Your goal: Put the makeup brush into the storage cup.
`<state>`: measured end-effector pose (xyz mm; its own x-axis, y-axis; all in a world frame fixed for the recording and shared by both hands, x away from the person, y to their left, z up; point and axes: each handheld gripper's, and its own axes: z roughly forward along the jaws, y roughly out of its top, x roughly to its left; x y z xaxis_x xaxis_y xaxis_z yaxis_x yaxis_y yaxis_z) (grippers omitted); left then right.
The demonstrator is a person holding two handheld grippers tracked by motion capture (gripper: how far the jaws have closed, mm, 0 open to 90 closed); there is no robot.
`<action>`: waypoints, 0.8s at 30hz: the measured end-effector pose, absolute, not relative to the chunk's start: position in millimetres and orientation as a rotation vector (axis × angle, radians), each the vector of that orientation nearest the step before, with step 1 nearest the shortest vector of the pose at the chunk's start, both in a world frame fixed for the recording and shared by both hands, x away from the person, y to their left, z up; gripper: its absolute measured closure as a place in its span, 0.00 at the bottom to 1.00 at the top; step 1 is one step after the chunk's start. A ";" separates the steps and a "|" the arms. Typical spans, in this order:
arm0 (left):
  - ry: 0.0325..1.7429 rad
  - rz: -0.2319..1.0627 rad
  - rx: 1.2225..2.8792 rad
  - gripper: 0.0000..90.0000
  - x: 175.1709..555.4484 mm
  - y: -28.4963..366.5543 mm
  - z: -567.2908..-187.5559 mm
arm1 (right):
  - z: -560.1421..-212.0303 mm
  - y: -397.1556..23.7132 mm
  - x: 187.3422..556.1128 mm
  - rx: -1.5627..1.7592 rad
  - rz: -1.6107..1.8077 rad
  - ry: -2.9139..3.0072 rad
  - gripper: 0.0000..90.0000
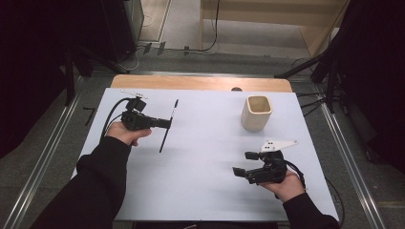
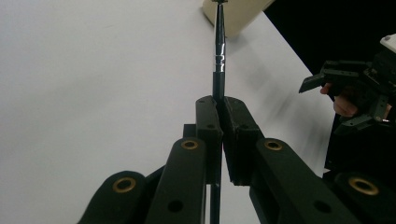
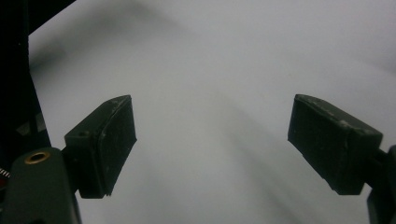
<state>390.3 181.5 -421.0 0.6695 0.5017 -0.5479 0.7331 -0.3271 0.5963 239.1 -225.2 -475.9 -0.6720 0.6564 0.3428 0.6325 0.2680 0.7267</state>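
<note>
One cup (image 1: 256, 113) stands upright near the far right corner of the worktop (image 1: 205, 157), and what I can see of its inside looks empty. There is one pen (image 1: 168, 126), a thin dark one with a silver band, and my left gripper (image 1: 165, 123) pinches it mid-shaft toward the far left of the worktop, its jaws pressed together on it. My right gripper (image 1: 246, 162) hovers by the near right corner with its jaws spread wide, nothing between them.
</note>
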 end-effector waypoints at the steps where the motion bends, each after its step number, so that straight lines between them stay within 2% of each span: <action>1: 0.955 -0.328 2.005 0.95 389.5 181.0 -421.5 | -475.7 -224.6 239.3 1.265 1.403 2.479 0.19; 24: 0.945 -0.353 1.949 0.95 360.1 151.0 -439.4 | -475.8 -208.0 245.9 1.264 1.418 2.491 0.20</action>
